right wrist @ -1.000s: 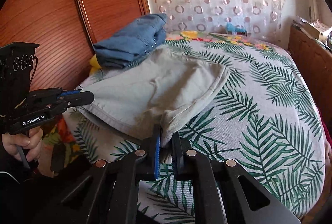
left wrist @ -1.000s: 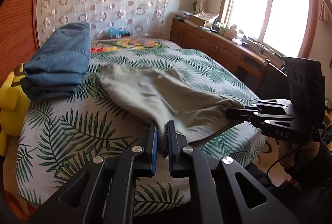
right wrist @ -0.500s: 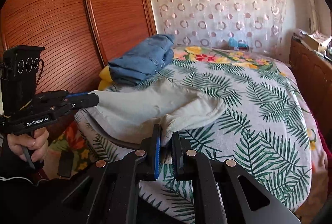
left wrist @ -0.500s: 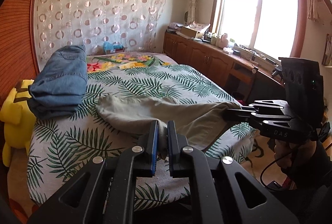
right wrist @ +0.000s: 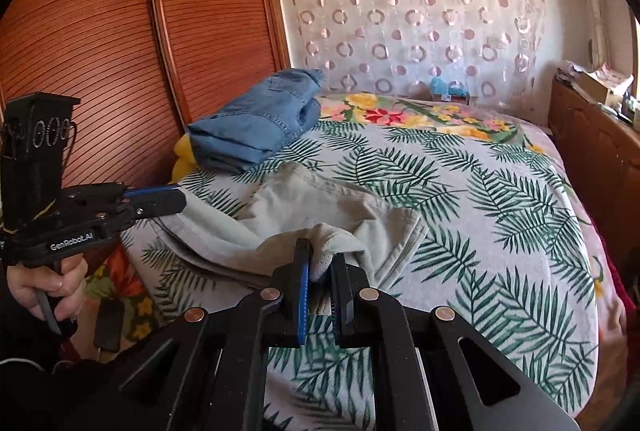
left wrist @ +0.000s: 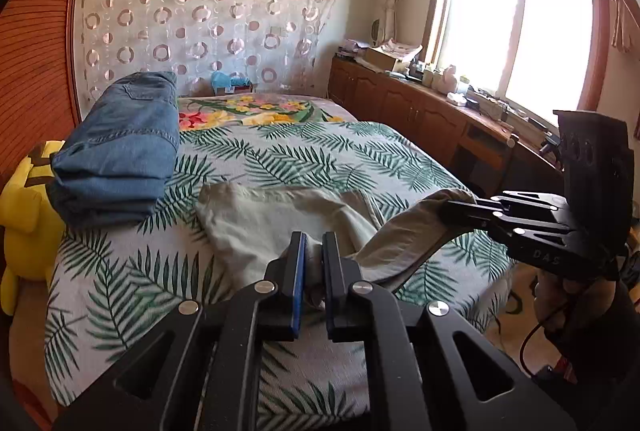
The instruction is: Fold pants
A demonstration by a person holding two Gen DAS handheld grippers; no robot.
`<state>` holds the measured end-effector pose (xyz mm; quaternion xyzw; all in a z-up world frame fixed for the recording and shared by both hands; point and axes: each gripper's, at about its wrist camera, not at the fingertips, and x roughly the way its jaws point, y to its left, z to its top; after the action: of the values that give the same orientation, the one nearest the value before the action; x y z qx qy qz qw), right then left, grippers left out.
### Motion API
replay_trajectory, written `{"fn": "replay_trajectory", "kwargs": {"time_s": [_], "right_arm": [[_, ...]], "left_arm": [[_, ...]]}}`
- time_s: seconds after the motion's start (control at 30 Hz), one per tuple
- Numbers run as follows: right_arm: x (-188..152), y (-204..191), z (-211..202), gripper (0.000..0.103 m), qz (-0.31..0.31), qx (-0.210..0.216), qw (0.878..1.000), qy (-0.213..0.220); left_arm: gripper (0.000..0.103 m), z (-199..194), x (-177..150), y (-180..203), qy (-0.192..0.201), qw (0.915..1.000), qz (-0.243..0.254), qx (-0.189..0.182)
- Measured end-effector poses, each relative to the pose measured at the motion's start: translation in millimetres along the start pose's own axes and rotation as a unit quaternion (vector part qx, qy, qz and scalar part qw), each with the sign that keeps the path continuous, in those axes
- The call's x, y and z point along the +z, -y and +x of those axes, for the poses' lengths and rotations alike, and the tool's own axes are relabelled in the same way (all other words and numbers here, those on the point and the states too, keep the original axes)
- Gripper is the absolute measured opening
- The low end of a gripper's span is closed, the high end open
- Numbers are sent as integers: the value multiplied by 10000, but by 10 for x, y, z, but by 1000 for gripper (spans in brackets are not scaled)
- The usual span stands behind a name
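Pale grey-green pants (left wrist: 280,219) lie across the near part of the leaf-print bed (left wrist: 312,151); they also show in the right wrist view (right wrist: 320,207). My left gripper (left wrist: 313,247) is shut on one near edge of the pants and holds it above the bed. My right gripper (right wrist: 322,255) is shut on the other near edge, also raised. The cloth hangs slack between them. Each gripper shows in the other's view, the right gripper (left wrist: 448,207) at right and the left gripper (right wrist: 180,201) at left.
A folded stack of blue jeans (left wrist: 120,147) sits at the bed's far left, also in the right wrist view (right wrist: 260,119). A yellow plush toy (left wrist: 24,207) is beside it. Wooden wardrobe doors (right wrist: 120,51) stand left; a wooden cabinet (left wrist: 420,115) runs under the window.
Both grippers have lifted the near edge of the pants and pulled back toward the foot of the bed. The pants have slid nearer and lie in a shorter, more bunched shape.
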<state>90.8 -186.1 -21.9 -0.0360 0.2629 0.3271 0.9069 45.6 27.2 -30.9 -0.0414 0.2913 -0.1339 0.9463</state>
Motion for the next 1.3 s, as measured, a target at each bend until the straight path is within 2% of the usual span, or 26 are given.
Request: {"fn": "replay_trajectory", "kwargs": {"time_s": [0.17, 0.33, 0.5, 1.0, 1.3], "right_arm": [[134, 85, 209, 9, 15, -125, 9999, 81], [162, 151, 551, 9, 66, -184, 9997, -158], [181, 145, 722, 9, 43, -200, 9994, -289], [414, 202, 858, 9, -67, -283, 9993, -236], [453, 261, 998, 9, -14, -349, 9990, -294]], "left_arm": [[9, 209, 113, -105, 44, 10000, -27, 61], [9, 443, 110, -204, -143, 9997, -79, 166], [9, 526, 63, -262, -256, 9994, -140, 194], [9, 538, 340, -287, -72, 9995, -70, 294], [9, 648, 372, -337, -140, 9993, -49, 339]]}}
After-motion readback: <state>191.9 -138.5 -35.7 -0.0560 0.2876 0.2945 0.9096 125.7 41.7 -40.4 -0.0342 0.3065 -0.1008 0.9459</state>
